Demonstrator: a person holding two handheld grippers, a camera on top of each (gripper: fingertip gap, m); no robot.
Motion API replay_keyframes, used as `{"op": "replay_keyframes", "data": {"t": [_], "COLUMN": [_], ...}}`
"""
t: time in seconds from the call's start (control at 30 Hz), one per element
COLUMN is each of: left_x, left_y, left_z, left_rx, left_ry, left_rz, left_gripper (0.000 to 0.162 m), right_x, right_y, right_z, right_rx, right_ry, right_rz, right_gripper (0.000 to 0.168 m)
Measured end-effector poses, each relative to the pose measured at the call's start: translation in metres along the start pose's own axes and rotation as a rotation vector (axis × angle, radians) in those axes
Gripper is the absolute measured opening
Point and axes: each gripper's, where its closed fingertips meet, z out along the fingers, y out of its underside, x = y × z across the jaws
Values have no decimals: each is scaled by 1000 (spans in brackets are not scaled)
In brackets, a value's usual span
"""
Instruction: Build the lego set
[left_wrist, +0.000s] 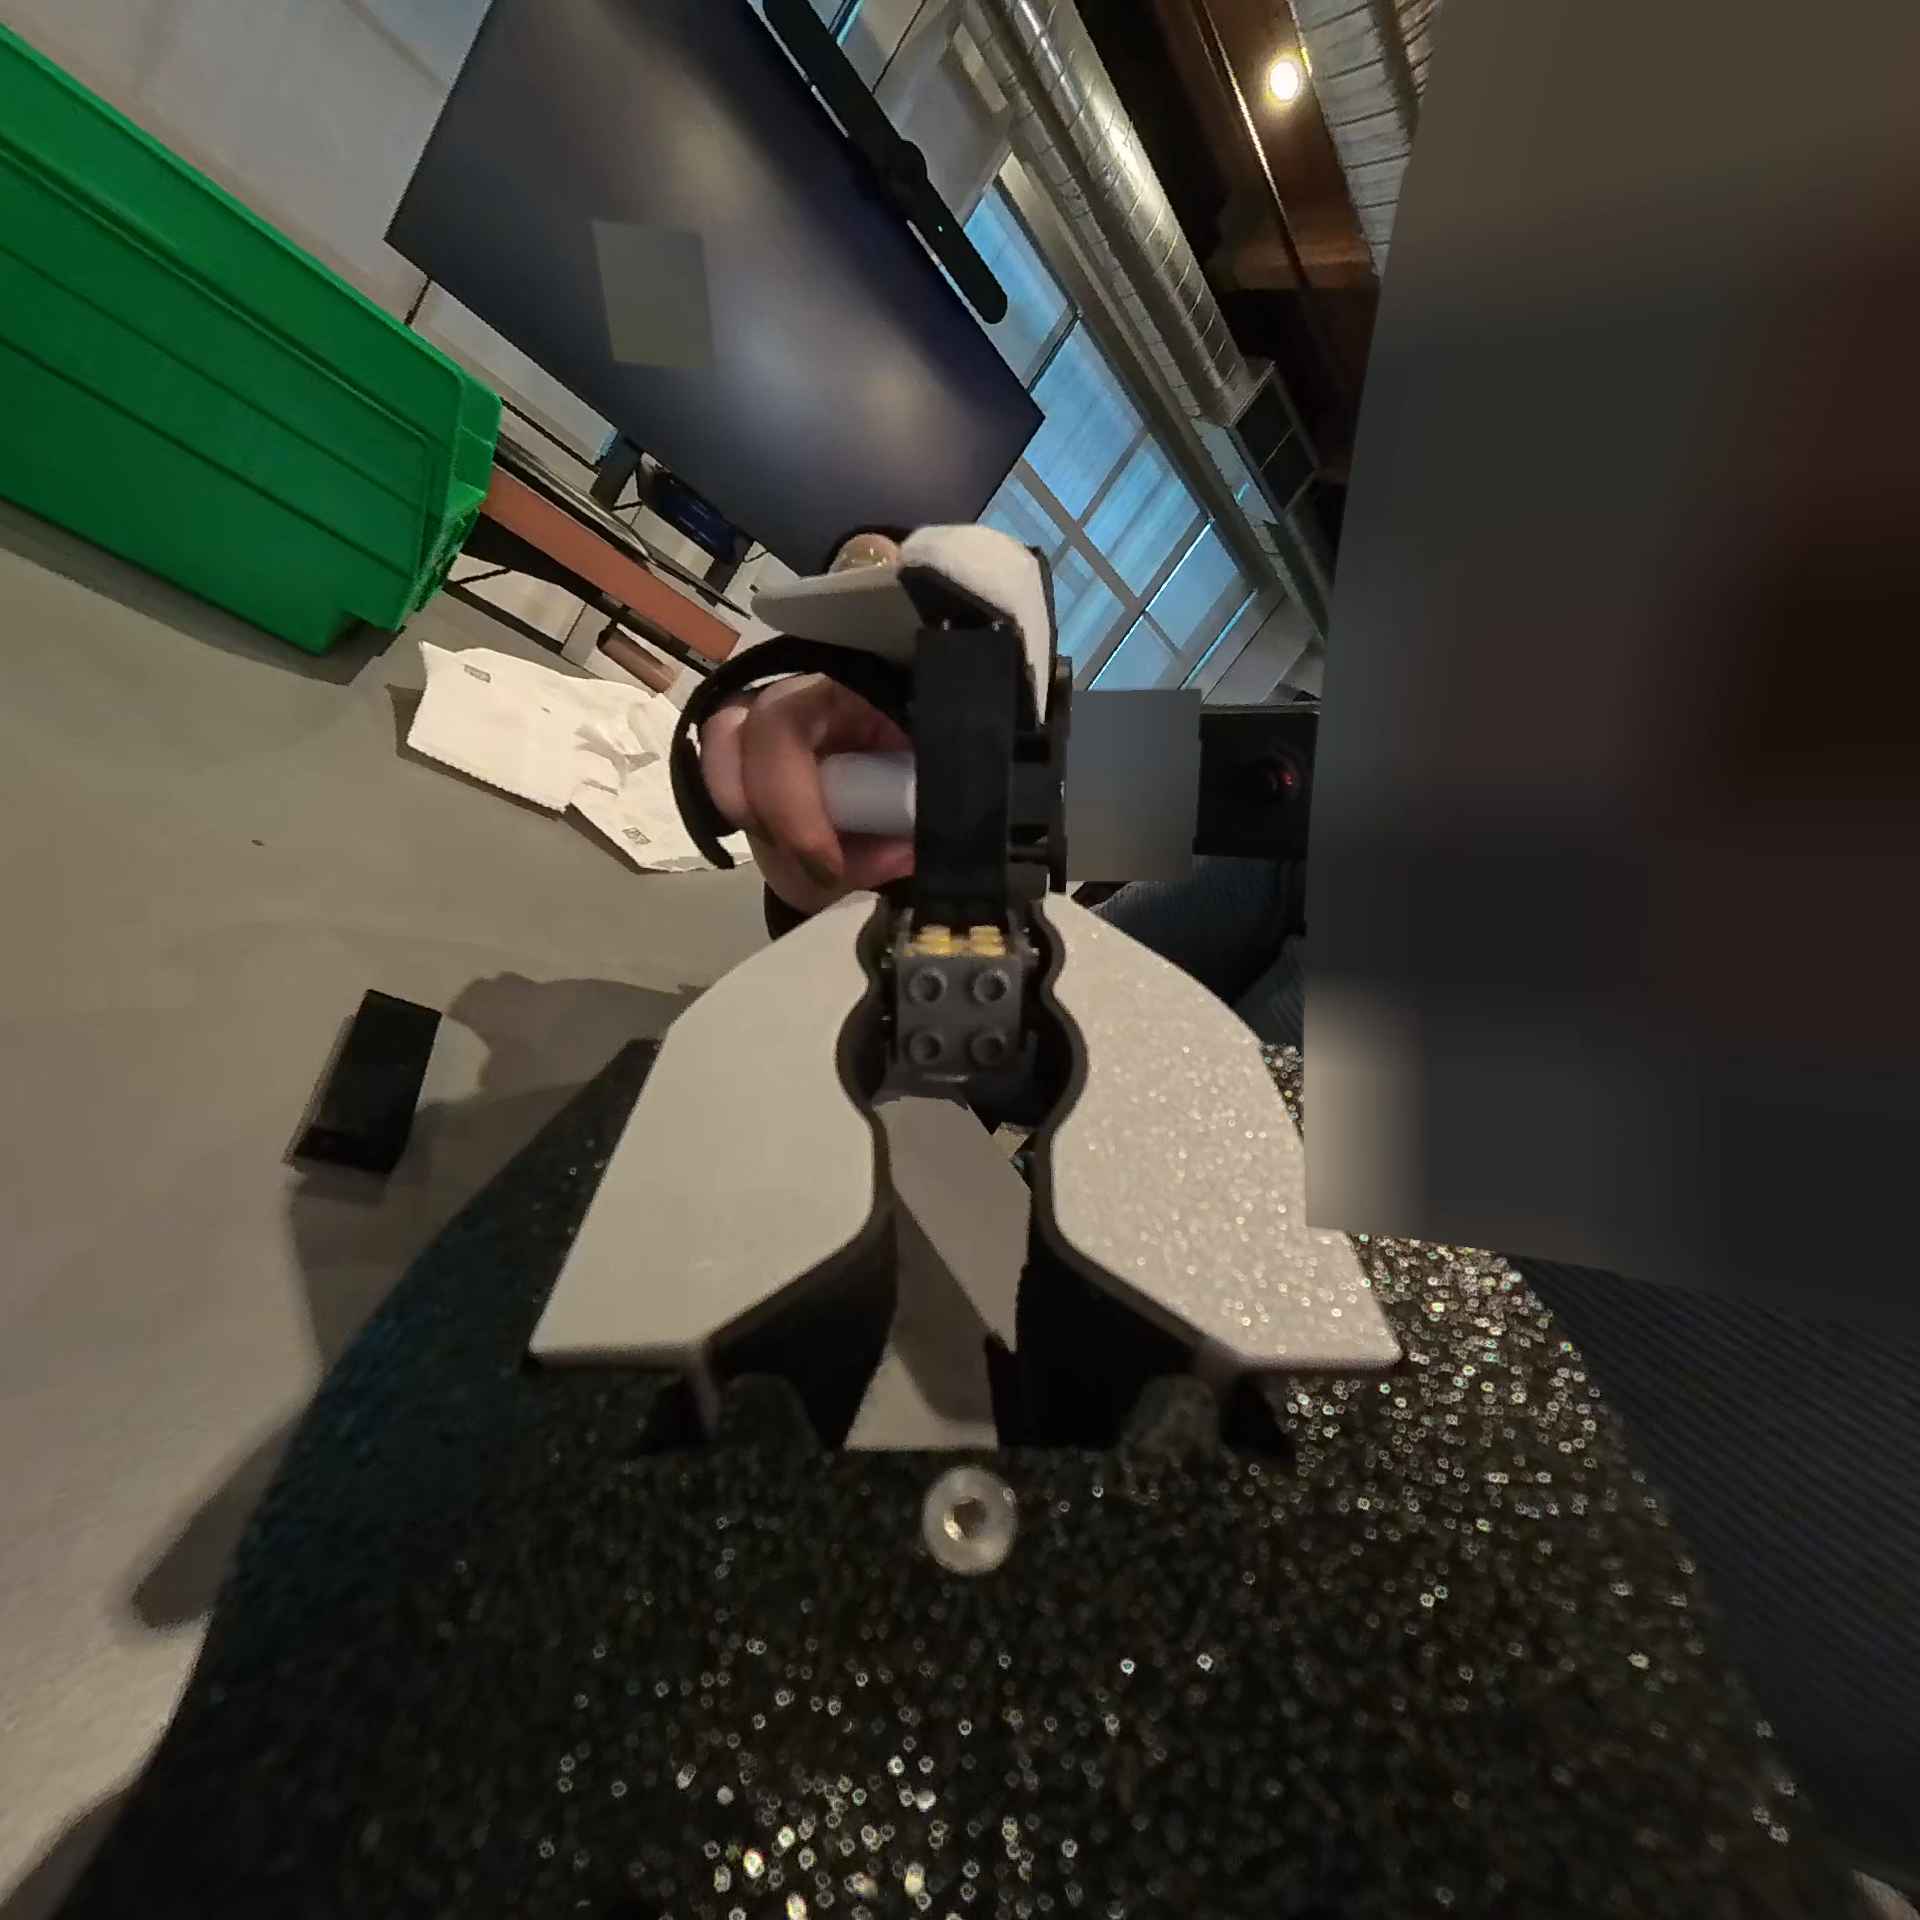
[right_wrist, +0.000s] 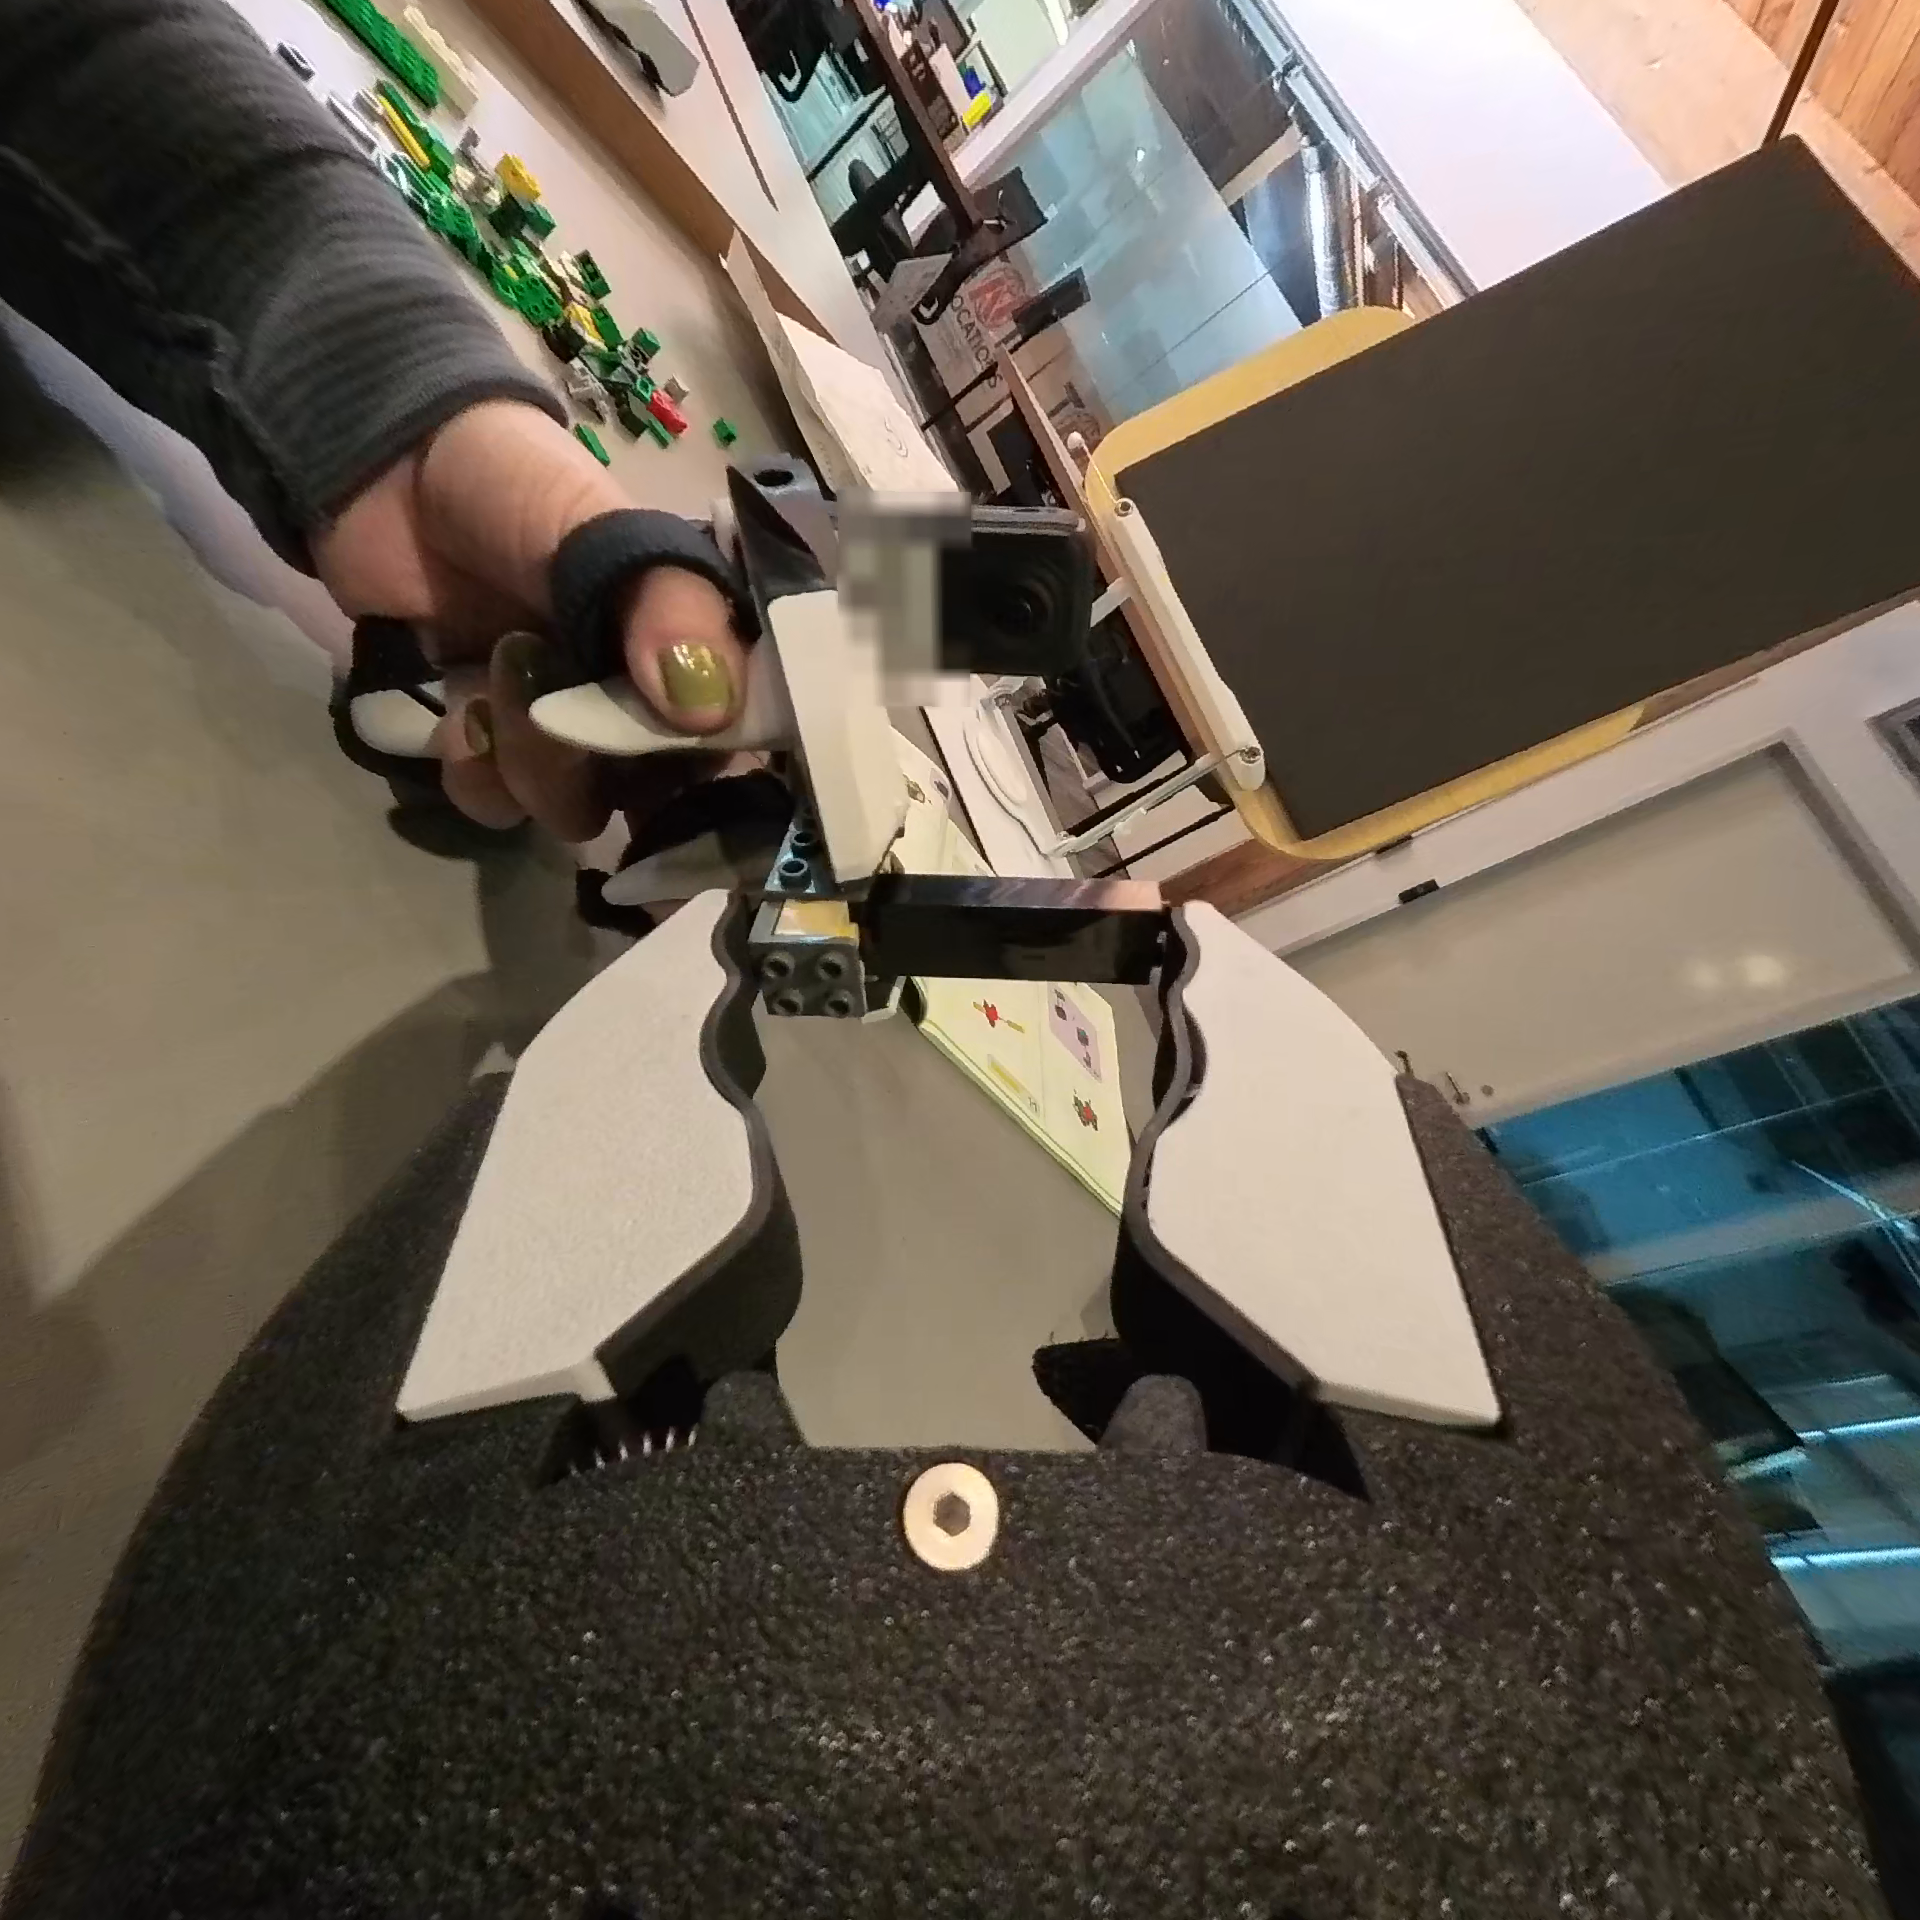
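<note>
**Joining two pieces in mid-air**

Nearest the lens, our left gripper (left_wrist: 956, 1023) has its fingers clenched on a small grey studded block (left_wrist: 958, 1013), which sits deep in the notch between them, studs facing the camera. Our right gripper (right_wrist: 956, 951) grasps a long black piece (right_wrist: 1013, 940) end to end, with its fingers spread wide. Both pieces are raised above the grey counter (left_wrist: 208, 935) and meet at the grey block. A spare black brick (left_wrist: 364, 1081) lies on the counter, and loose green bricks (right_wrist: 499, 229) lie well apart.

We judge these parts light, rigid and smooth-sided. Grip the flat side walls, not the studs. Keep the pressing force square, since a skewed push may pop the joint or let the glossy black piece slip.
</note>
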Motion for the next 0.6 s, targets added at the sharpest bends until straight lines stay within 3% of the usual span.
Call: {"op": "replay_keyframes", "data": {"t": [0.6], "left_x": [0], "left_y": [4], "left_z": [1], "left_rx": [-24], "left_ry": [5], "left_rz": [1], "left_gripper": [24], "right_x": [-2], "right_y": [0], "right_z": [-2], "right_rx": [8], "right_ry": [-27], "right_rz": [19], "right_gripper": [72]}}
